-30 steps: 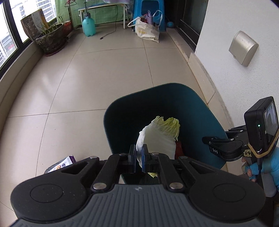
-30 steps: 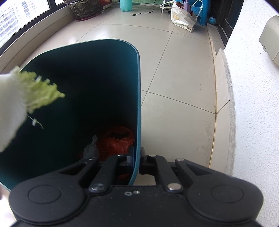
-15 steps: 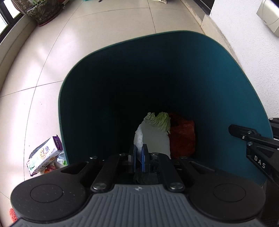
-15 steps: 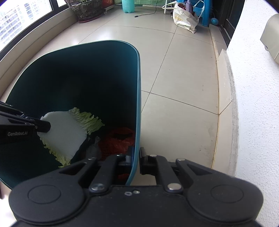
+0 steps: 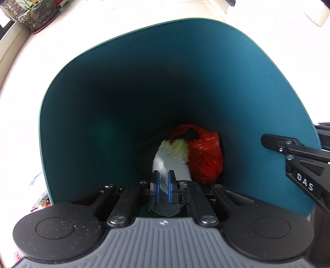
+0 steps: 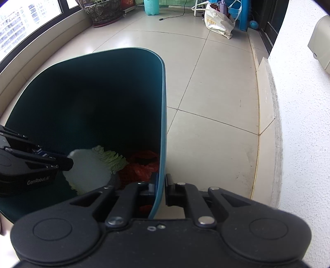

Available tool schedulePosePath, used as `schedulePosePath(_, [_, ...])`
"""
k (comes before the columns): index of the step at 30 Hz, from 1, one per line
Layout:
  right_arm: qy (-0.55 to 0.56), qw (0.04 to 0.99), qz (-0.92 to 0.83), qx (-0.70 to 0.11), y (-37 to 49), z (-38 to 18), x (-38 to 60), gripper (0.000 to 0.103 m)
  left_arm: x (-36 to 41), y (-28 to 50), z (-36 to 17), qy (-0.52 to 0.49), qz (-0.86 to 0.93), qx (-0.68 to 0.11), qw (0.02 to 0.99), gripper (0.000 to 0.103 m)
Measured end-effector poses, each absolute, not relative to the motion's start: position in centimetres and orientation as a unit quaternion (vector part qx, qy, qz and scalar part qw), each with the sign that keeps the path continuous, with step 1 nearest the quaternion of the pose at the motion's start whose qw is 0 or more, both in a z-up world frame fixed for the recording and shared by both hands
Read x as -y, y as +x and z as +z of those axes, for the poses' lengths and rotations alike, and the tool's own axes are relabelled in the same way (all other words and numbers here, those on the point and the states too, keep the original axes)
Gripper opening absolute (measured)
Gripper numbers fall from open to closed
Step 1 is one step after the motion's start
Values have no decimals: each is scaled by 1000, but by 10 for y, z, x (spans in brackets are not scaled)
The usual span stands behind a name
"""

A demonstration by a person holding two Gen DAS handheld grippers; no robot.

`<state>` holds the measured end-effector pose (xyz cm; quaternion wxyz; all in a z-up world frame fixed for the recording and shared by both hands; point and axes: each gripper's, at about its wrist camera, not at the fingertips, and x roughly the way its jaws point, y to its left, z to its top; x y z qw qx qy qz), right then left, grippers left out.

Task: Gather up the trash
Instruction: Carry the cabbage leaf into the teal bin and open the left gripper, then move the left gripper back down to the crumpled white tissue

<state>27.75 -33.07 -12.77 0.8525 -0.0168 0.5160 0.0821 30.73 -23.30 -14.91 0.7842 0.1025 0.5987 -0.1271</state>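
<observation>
A teal bin (image 5: pixel 127 86) stands on a tiled floor (image 6: pixel 210 86), its far rim curving round the left wrist view and its right wall running straight up the middle of the right wrist view. To the right of that wall lies bare tile out to a raised kerb (image 6: pixel 266 115) at the foot of a white wall (image 6: pixel 301 123); beyond the bin the floor runs open to a planter (image 6: pixel 103 10), a green bottle (image 6: pixel 151 7) and a white bag (image 6: pixel 218 22) at the far end. The left gripper (image 5: pixel 163 185) is down inside the bin, pointing steeply at the bottom, its blue pads (image 5: pixel 170 185) clenched on the pale stalk of a cabbage leaf (image 5: pixel 171 156). The leaf's green, frilled end lies against a crumpled red bag (image 5: pixel 206 156) at the bottom of the bin. The right gripper (image 6: pixel 160 185) pinches the bin's right wall at the near rim, one finger inside and one outside. From the left wrist it shows as a black arm (image 5: pixel 295 158) at the bin's right edge. Some packets (image 5: pixel 41 198) lie on the floor just left of the bin, too washed out to read
</observation>
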Motion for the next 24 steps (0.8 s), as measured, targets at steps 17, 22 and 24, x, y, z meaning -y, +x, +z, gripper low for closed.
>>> schedulePosePath(17, [-18,852,80,-517,278,-129,331,6,204,276,-102,61,-159,-548,819,35])
schedulePosePath(22, [-19,851,79,-518,278,-129,330,6,180,262,-83,45,-160,-522,836,58])
schedulePosePath(24, [-21,851,79,-518,278,-129,329,5,170,257,-77,33,-159,-520,839,58])
